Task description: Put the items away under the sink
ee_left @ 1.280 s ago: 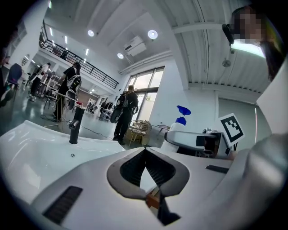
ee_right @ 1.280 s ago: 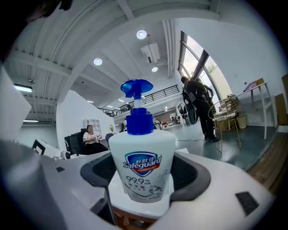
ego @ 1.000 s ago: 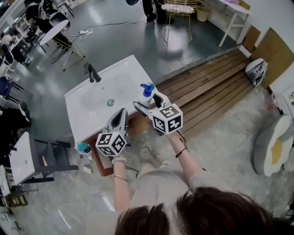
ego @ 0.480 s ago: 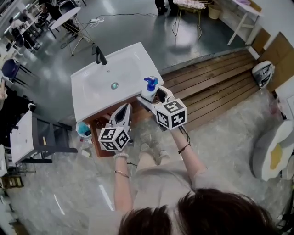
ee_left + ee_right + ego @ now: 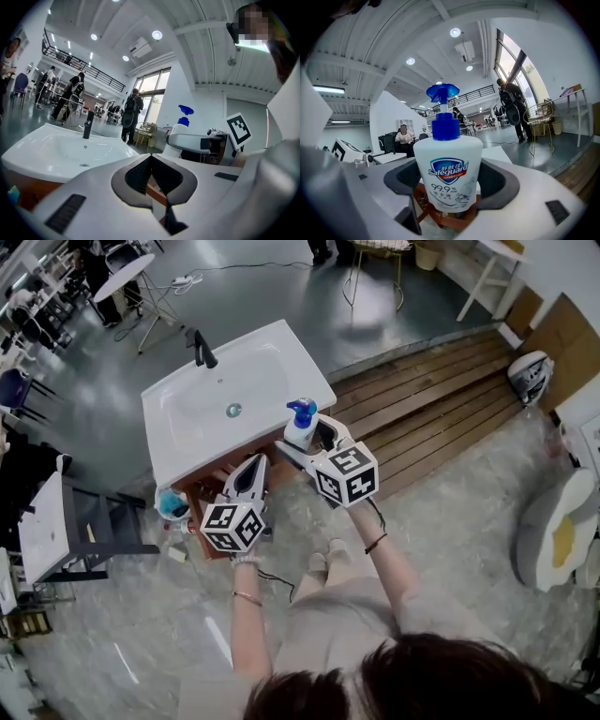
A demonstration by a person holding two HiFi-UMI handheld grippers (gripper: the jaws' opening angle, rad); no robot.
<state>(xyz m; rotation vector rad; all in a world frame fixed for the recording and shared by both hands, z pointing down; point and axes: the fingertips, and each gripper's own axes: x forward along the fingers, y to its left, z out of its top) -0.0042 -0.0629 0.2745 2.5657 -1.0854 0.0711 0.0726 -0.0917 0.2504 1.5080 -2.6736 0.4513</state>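
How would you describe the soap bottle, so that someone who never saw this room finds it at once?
Find the white sink with the black tap. Beside its near right corner, the right gripper clamps a white bottle. Its blue pump head and Safeguard label set it apart.

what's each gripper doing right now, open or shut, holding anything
Left gripper: shut, nothing between its jaws.
Right gripper: shut on the soap bottle.
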